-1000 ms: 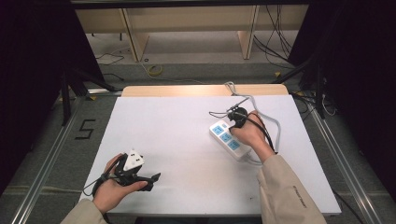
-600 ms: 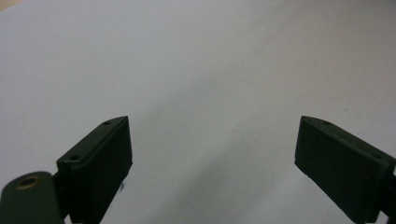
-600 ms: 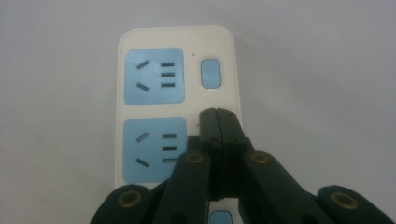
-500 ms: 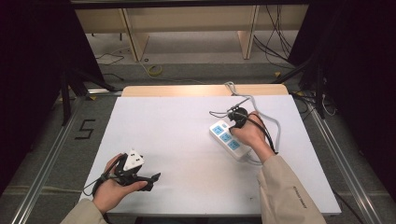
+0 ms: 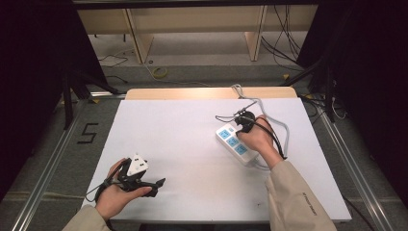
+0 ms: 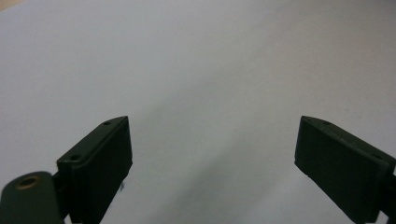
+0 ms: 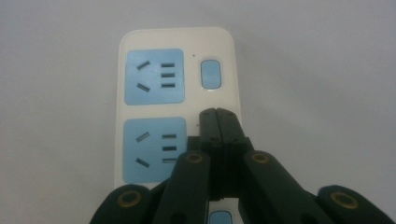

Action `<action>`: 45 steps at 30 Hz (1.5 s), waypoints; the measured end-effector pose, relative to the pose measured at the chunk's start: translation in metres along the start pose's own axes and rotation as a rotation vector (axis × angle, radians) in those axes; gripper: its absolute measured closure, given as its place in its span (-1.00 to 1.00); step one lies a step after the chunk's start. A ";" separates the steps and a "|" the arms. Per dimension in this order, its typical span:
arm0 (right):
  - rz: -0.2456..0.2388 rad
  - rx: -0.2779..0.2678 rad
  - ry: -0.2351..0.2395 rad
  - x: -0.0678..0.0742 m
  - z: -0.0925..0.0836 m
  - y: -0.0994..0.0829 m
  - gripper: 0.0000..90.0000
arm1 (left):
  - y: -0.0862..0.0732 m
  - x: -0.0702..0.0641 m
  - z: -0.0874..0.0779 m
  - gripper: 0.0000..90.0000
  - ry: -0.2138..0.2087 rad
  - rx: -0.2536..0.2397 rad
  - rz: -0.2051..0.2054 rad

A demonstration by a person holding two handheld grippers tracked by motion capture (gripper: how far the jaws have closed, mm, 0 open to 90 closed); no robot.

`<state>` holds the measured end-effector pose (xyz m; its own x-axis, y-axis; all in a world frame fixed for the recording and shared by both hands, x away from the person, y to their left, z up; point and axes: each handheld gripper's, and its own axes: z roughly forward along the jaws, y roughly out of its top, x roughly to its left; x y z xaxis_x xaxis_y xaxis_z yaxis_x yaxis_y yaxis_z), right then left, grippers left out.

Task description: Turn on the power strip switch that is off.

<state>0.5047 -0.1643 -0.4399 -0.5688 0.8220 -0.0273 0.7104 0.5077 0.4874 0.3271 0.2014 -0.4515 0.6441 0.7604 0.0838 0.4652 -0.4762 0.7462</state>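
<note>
Centrally, the white desk carries a white strip with blue sockets, lying slantwise on its right half. Over the strip's far end the right gripper points down, its jaws clenched together with nothing between them. In the right gripper view the strip lies straight under the right gripper; the joined tips sit just below a small blue switch and beside the second socket. Whether they touch the strip I cannot tell. Well apart from the strip, near the desk's front left edge, the left gripper rests with jaws released over bare desk.
</note>
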 end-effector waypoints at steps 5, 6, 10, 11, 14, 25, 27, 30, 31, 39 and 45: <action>-0.001 0.002 0.001 0.000 0.000 0.000 1.00 | 0.000 0.000 0.000 -0.76 0.000 0.001 0.000; -0.002 0.001 0.002 0.000 0.000 0.000 1.00 | 0.000 0.000 0.000 -0.76 0.001 0.000 -0.001; 0.001 -0.001 0.005 -0.001 0.000 0.000 1.00 | 0.000 0.000 0.000 -0.76 0.001 0.001 0.000; 0.002 -0.008 0.004 -0.001 -0.001 0.000 1.00 | 0.000 0.000 0.000 -0.76 0.000 0.001 0.000; -0.002 -0.009 0.007 -0.001 -0.001 0.000 1.00 | 0.000 0.000 0.000 -0.76 0.000 0.001 0.000; 0.014 -0.046 0.016 -0.003 -0.007 -0.002 0.98 | 0.000 0.000 0.001 -0.76 0.002 -0.003 -0.007; 0.018 -0.047 0.020 -0.004 -0.008 -0.004 0.95 | 0.000 0.000 0.001 -0.76 0.001 0.000 -0.004; 0.021 -0.055 0.022 -0.005 -0.010 -0.006 0.94 | 0.000 0.000 0.001 -0.75 0.001 0.002 -0.004; 0.021 -0.058 0.022 -0.005 -0.010 -0.007 0.92 | 0.000 0.000 0.001 -0.75 0.001 0.000 -0.004; 0.028 -0.079 0.031 -0.005 -0.019 -0.010 0.81 | 0.000 0.000 0.001 -0.75 0.004 0.001 -0.009; 0.039 -0.101 0.038 -0.004 -0.025 -0.020 0.67 | 0.000 0.000 0.001 -0.75 0.004 0.002 -0.010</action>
<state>0.4825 -0.1843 -0.4282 -0.5580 0.8294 0.0252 0.6879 0.4454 0.5731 0.3277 0.2013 -0.4523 0.6370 0.7668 0.0790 0.4725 -0.4694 0.7459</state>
